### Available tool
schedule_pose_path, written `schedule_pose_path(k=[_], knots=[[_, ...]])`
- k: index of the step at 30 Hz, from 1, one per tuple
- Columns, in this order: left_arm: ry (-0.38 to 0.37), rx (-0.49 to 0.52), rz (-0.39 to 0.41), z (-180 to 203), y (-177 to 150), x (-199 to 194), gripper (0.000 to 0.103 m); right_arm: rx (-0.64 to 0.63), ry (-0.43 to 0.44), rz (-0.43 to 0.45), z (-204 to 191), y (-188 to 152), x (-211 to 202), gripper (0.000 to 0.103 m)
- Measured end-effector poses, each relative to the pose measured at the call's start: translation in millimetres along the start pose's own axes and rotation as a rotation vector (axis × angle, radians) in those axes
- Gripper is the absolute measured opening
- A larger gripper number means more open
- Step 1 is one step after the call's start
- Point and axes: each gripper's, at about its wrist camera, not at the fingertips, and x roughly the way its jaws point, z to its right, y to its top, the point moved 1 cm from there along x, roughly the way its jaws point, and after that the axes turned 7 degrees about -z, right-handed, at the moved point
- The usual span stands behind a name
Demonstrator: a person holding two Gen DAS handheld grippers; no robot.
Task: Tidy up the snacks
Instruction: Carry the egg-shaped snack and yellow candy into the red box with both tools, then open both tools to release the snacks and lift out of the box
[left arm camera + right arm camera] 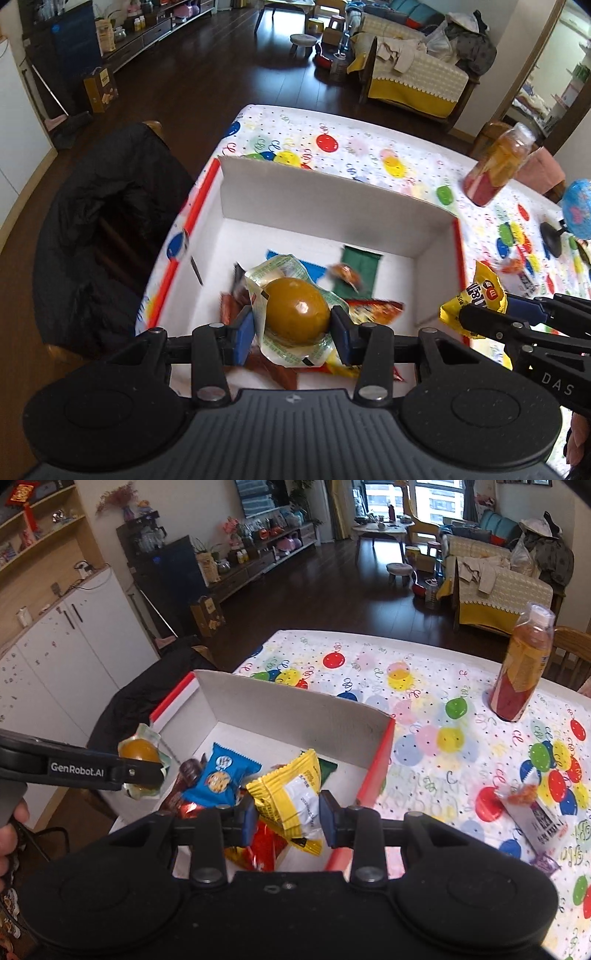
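Over 1 white box (332,206), 2 claws each clamp 1 snack: left claw (293,326) an egg pack (295,314), right claw (286,818) a yellow packet (291,801).

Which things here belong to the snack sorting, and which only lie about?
For the job:
box
egg pack, in the left gripper
yellow pack, in the right gripper
blue cookie pack
loose snack on the table

Lying about:
bottle
globe
black jacket
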Motion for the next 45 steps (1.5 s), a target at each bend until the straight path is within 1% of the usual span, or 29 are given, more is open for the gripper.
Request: schedule_pose_path(k=[6, 12, 20, 22, 24, 30, 32, 33, 35, 36, 37, 41, 43, 45], knots=[[0.026, 0.008, -0.041, -18, 30, 30, 0.043, 0.035, -0.026, -0.052, -4, 14, 37, 0.032], [0.067, 0.038, -0.090, -23, 47, 58, 0.043, 0.065, -0.058, -0.094, -4, 25, 69, 0.033], [0.087, 0.089, -0.168, -19, 55, 87, 0.043, 0.065, -0.081, -0.150, -5, 32, 95, 0.034], [0.083, 0.089, -0.173, -20, 55, 90, 0.044, 0.063, -0.092, -0.162, -6, 31, 99, 0.033], [0.081, 0.088, -0.181, -21, 56, 92, 0.044, 0.059, -0.108, -0.170, -8, 31, 103, 0.034], [0.067, 0.098, -0.186, -21, 57, 93, 0.044, 0.063, -0.106, -0.179, -11, 30, 102, 0.038], [0.060, 0.104, -0.181, -21, 56, 91, 0.045, 0.065, -0.103, -0.176, -13, 30, 100, 0.042], [0.054, 0.105, -0.177, -21, 56, 90, 0.048, 0.065, -0.099, -0.173, -13, 29, 98, 0.044], [0.053, 0.108, -0.165, -21, 56, 87, 0.055, 0.064, -0.096, -0.167, -15, 28, 94, 0.050], [0.046, 0.107, -0.160, -22, 56, 85, 0.058, 0.064, -0.095, -0.162, -17, 28, 91, 0.052], [0.039, 0.104, -0.156, -23, 55, 83, 0.059, 0.063, -0.093, -0.158, -18, 27, 89, 0.054], [0.025, 0.096, -0.139, -26, 52, 73, 0.060, 0.062, -0.086, -0.137, -23, 25, 77, 0.063], [0.021, 0.096, -0.126, -27, 50, 67, 0.060, 0.058, -0.082, -0.125, -27, 23, 70, 0.064], [0.014, 0.093, -0.112, -28, 47, 60, 0.061, 0.058, -0.079, -0.113, -29, 21, 63, 0.068]])
